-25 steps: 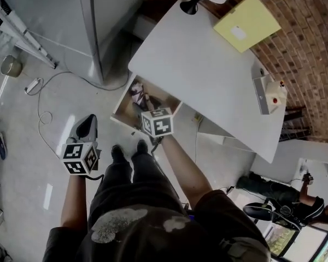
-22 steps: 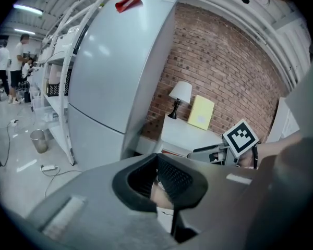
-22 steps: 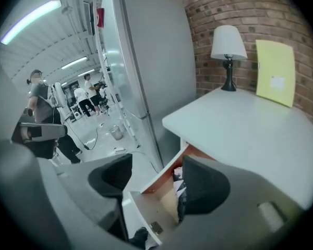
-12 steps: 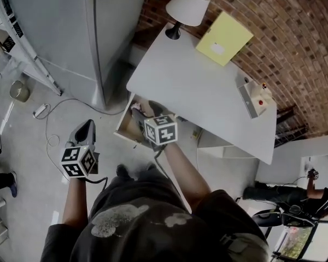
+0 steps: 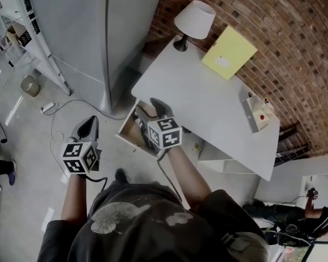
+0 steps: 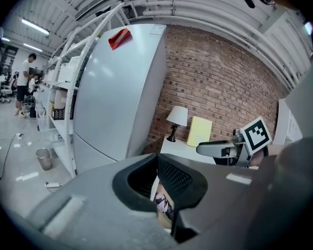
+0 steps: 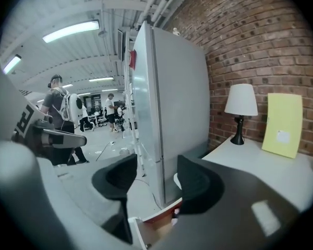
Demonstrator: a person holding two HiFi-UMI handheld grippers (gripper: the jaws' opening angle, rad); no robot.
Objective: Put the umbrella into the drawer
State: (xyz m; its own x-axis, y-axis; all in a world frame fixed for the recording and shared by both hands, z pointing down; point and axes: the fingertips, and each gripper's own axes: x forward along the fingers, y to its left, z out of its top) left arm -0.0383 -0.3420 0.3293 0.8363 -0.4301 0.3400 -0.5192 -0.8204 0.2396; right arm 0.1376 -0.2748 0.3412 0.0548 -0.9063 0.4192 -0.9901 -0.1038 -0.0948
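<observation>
The open wooden drawer (image 5: pixel 127 131) sticks out from under the white desk (image 5: pixel 208 97). The patterned umbrella (image 6: pixel 161 204) lies inside it, seen in the left gripper view as a small patch below the jaws; in the head view my right gripper hides it. My right gripper (image 5: pixel 153 112) hangs above the drawer, open, nothing between its jaws (image 7: pixel 156 178), which have just been closing a little. My left gripper (image 5: pixel 88 125) hovers over the floor left of the drawer, its tips together (image 6: pixel 157 163) and holding nothing.
A tall grey cabinet (image 5: pixel 71 31) stands left of the desk. On the desk are a lamp (image 5: pixel 192 21), a yellow folder (image 5: pixel 229 52) and a white box (image 5: pixel 257 113). A cable (image 5: pixel 54 119), a bucket (image 5: pixel 28 84) and a metal rack (image 5: pixel 22 31) are at the left.
Both grippers have risen toward the head camera. The right one has lifted away from the open drawer, and the umbrella stays inside.
</observation>
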